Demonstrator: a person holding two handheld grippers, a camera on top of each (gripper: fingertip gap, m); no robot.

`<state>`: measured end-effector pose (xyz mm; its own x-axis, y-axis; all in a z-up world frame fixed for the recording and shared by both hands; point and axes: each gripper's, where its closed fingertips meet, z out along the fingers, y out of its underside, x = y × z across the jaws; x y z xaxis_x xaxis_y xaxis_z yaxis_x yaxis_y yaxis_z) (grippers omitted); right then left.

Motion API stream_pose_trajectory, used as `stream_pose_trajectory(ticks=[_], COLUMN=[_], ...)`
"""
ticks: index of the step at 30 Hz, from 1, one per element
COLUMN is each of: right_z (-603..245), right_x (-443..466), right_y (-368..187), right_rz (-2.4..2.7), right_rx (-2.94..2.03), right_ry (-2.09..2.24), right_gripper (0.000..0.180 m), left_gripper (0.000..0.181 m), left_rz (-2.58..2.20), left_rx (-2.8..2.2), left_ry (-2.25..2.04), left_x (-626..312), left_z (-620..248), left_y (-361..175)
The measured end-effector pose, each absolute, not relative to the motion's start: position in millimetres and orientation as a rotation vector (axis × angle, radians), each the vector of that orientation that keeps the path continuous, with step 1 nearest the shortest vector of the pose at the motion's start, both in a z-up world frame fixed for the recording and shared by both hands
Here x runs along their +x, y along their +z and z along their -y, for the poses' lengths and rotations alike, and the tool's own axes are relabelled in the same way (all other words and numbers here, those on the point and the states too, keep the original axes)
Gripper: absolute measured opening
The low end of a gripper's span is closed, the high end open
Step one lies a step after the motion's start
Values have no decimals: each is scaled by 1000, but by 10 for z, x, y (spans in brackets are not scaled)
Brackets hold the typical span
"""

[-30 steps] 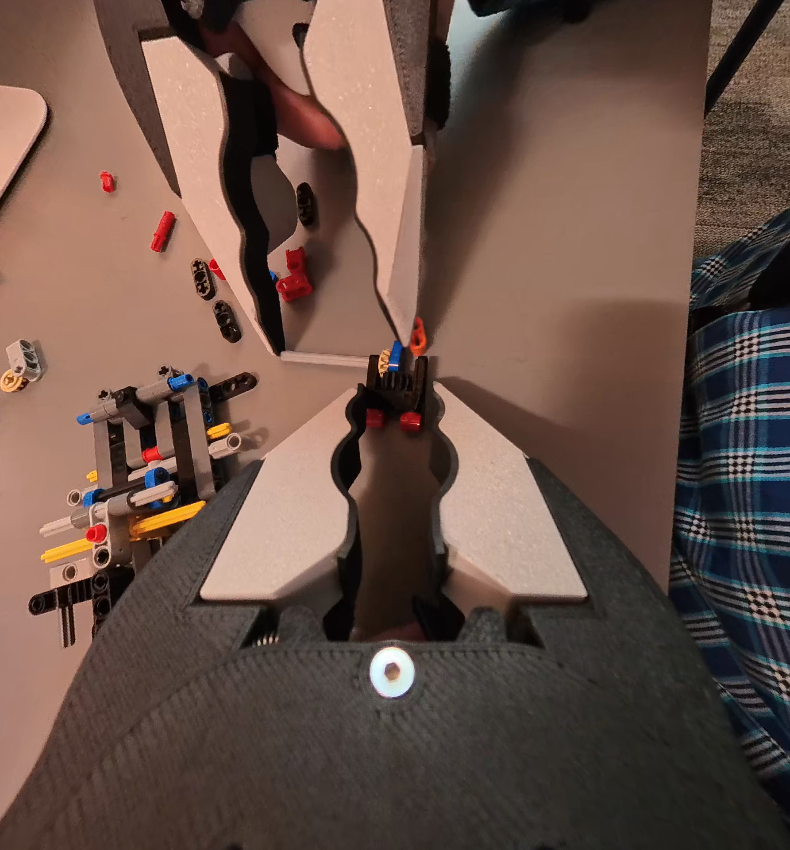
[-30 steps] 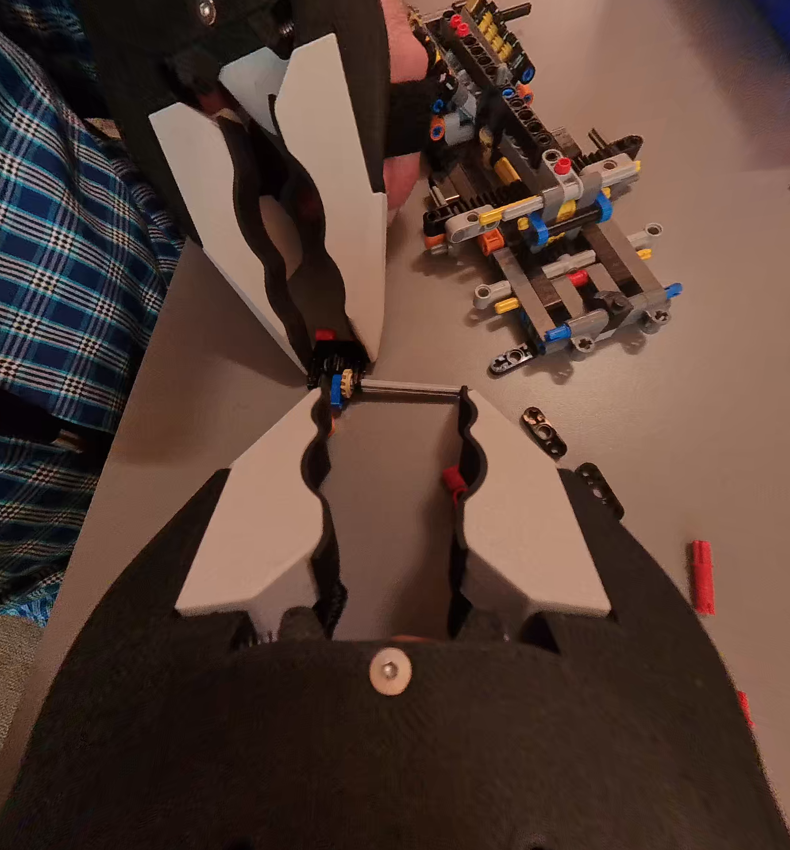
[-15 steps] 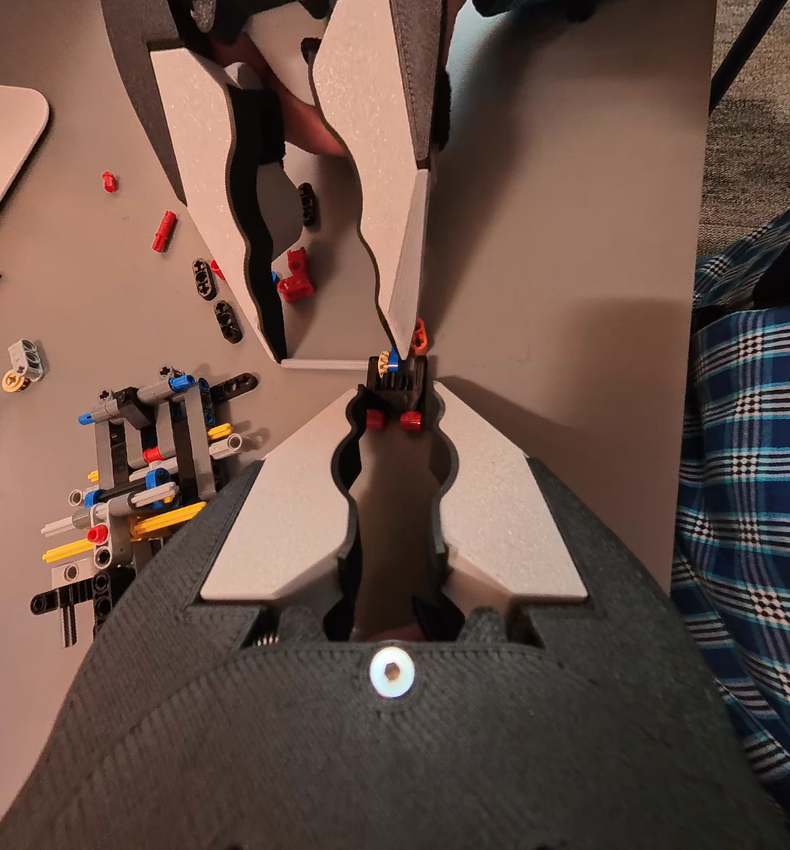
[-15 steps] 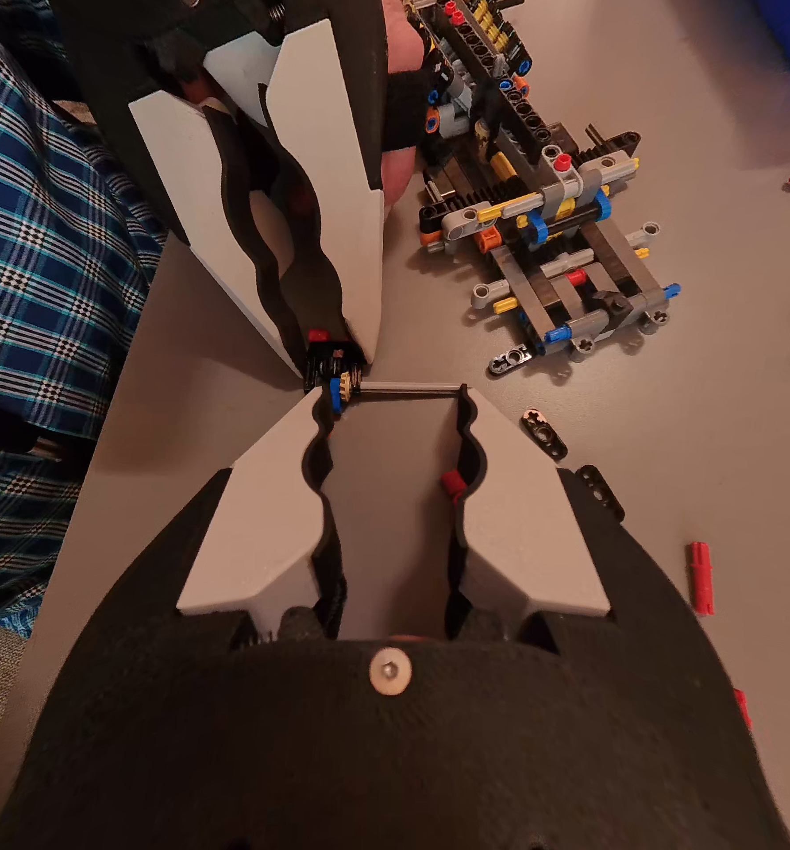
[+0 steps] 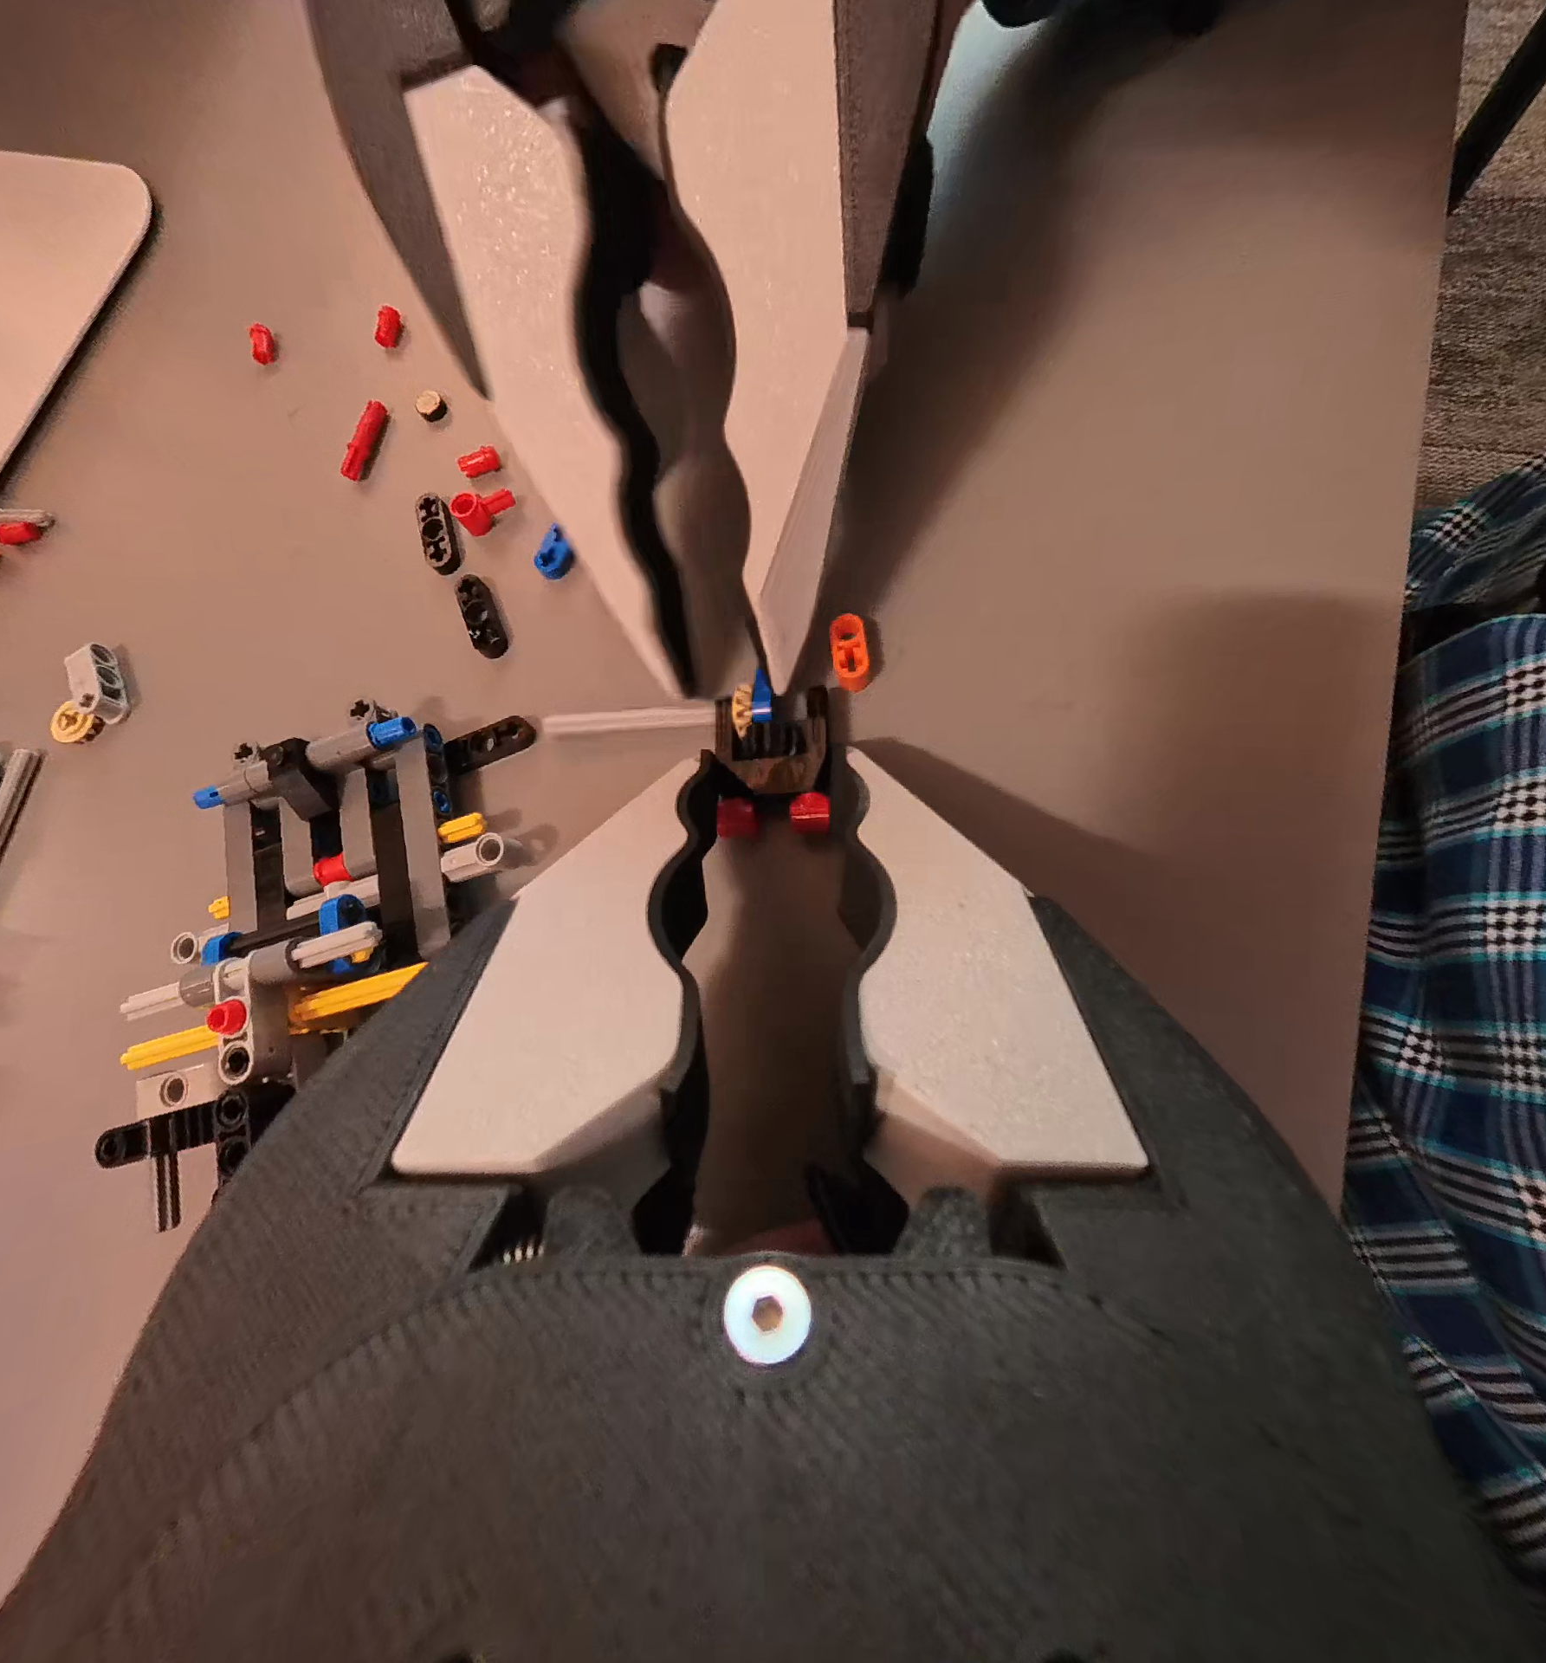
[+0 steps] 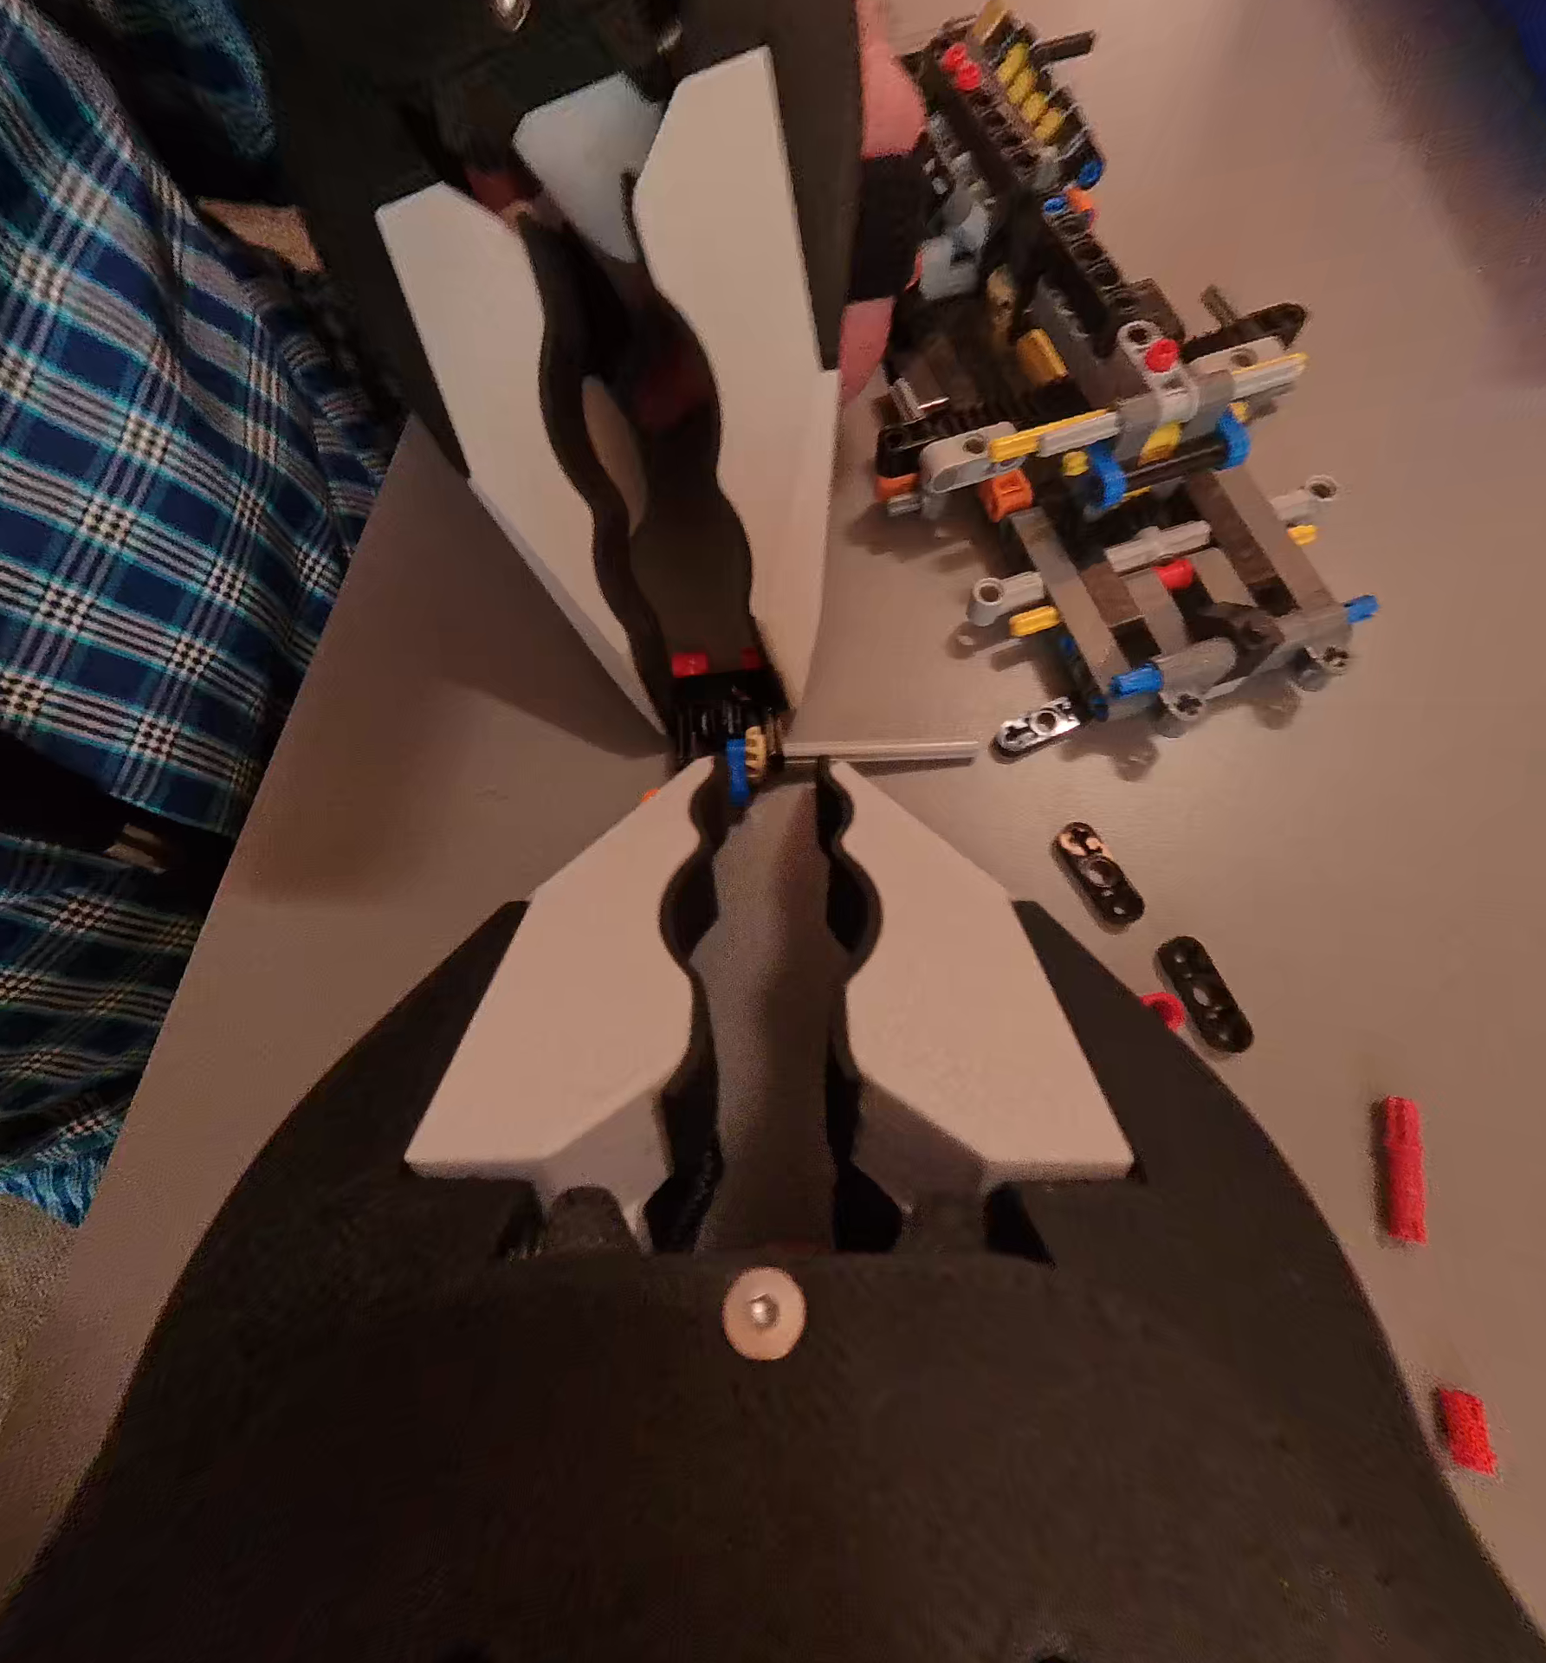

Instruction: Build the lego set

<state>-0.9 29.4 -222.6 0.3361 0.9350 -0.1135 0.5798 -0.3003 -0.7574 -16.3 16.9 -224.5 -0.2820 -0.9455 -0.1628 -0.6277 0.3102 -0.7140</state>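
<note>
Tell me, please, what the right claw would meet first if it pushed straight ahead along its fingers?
Most likely the small black sub-assembly clamped in the left claw, which sits directly beyond the right claw; its tips already close around the grey axle and blue piece there. Whether they touch is unclear.

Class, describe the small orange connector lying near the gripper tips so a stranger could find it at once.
Start at the table edge nearest the plaid sleeve, then find where the two grippers' tips meet. Just right of that meeting point lies the orange connector, alone on bare tabletop. It is the only orange piece there; the loose parts to the left are red, black and blue.
</note>
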Motion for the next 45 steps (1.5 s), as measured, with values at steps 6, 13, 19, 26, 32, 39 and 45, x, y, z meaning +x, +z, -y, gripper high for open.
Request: stream_pose_trajectory(ticks=[6,13,19,26,32,39,45], right_z=[-389,-411,-400,-380,-368,-354,-347], right_x=[29,24,3,15,18,19,13], right_y=[-2251,-2251,-2281,-2277,-2282,-2284,-2283], right_rz=[1291,1318,1358,1366,1382,1397,1391], right_rx=[-2029,-2004,-1998,-1994,-1981,-1970,-1971], right_ry=[711,683,666,685,665,654,641], right_gripper=[46,54,54,55,53,54,52], left_gripper=[23,23,23,23,23,23,23], left_rz=[-2042,-2053,-2059,-2060,-2063,-2064,-2059], left_rx=[-1336,-1319,-1306,-1307,-1306,-1306,-1317], left_ry=[-732,-736,-735,-736,-739,-740,-738], left_x=[-178,-177,-160,-160,-159,-159,-161], left_z=[-108,-88,-76,-75,-76,-84,-101], left_y=[-2243,-2243,-2242,-2242,-2241,-2237,-2233])
